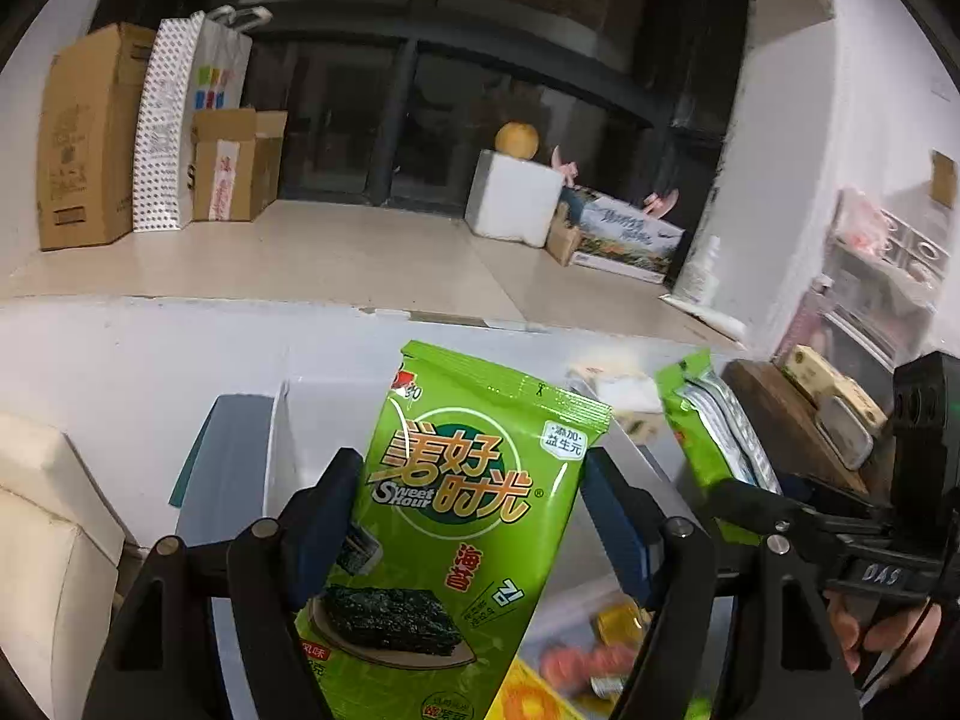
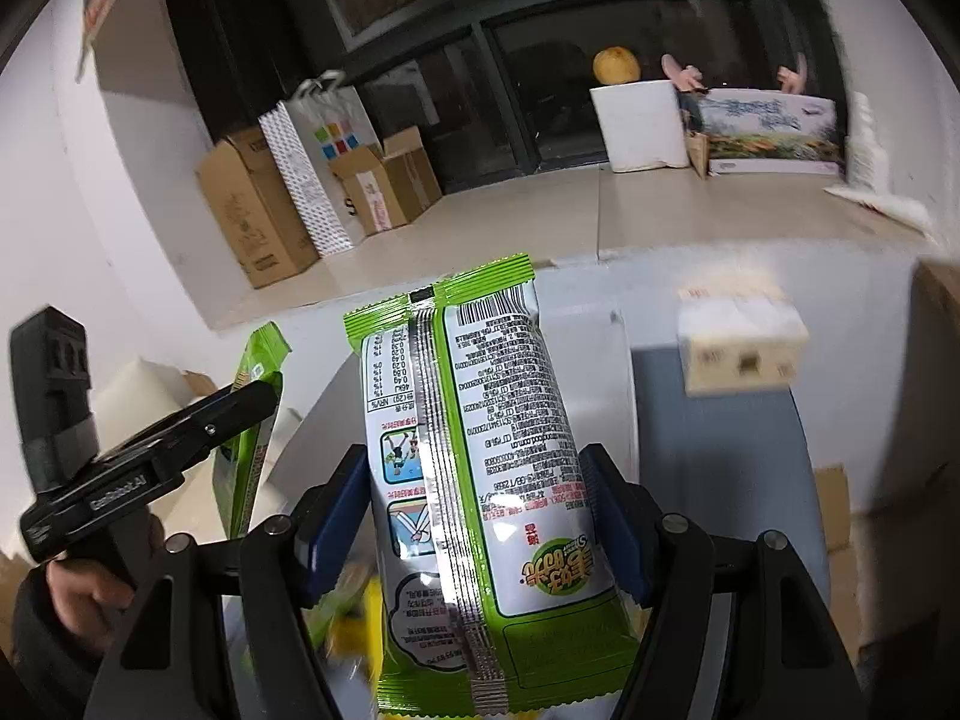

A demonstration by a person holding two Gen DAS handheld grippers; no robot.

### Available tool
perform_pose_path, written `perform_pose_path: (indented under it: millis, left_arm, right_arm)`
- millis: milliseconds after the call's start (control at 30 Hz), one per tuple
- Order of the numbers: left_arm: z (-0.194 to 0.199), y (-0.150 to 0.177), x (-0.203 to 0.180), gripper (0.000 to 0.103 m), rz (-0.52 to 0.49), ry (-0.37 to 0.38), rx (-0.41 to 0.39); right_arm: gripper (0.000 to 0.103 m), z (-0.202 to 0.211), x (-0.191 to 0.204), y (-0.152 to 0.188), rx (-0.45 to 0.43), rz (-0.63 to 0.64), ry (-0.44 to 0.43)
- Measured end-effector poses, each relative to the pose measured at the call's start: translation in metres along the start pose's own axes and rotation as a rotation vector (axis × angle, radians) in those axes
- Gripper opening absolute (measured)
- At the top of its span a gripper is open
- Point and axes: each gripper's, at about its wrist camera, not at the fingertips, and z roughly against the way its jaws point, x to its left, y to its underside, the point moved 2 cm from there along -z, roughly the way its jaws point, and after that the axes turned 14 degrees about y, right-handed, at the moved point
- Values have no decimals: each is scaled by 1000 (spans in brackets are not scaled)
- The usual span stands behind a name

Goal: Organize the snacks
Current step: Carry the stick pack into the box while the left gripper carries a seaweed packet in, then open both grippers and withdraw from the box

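Two seaweed packs are lifted: your left hand-held gripper [image 1: 465, 516] clamps one pack [image 1: 462, 516], your right [image 2: 474, 516] another [image 2: 480, 480]. Candies [image 1: 591, 660] below remain unsorted.

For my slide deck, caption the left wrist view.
Left gripper holds a green seaweed packet upright; right gripper holds another.

ledge [image 1: 336, 258] | cardboard boxes [image 1: 84, 138]; foam box [image 1: 516, 198]; paper bag [image 1: 180, 120]
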Motion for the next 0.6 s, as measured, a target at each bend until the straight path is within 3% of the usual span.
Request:
perform_pose_path:
  millis: [100, 133, 200, 267, 600]
  left_arm:
    - [-23, -15, 23, 84, 53, 4, 5]
    - [-29, -20, 31, 91, 76, -1, 15]
    - [-37, -26, 41, 97, 95, -18, 38]
    - [-36, -28, 46, 103, 99, -35, 39]
    - [-5, -15, 38, 103, 30, -61, 40]
  right_arm:
    - [77, -31, 11, -20, 27, 6, 6]
    - [79, -37, 12, -24, 28, -7, 2]
    - [102, -47, 13, -32, 19, -21, 32]
    - [103, -50, 9, -34, 21, -35, 58]
    - [103, -37, -4, -27, 26, -70, 44]
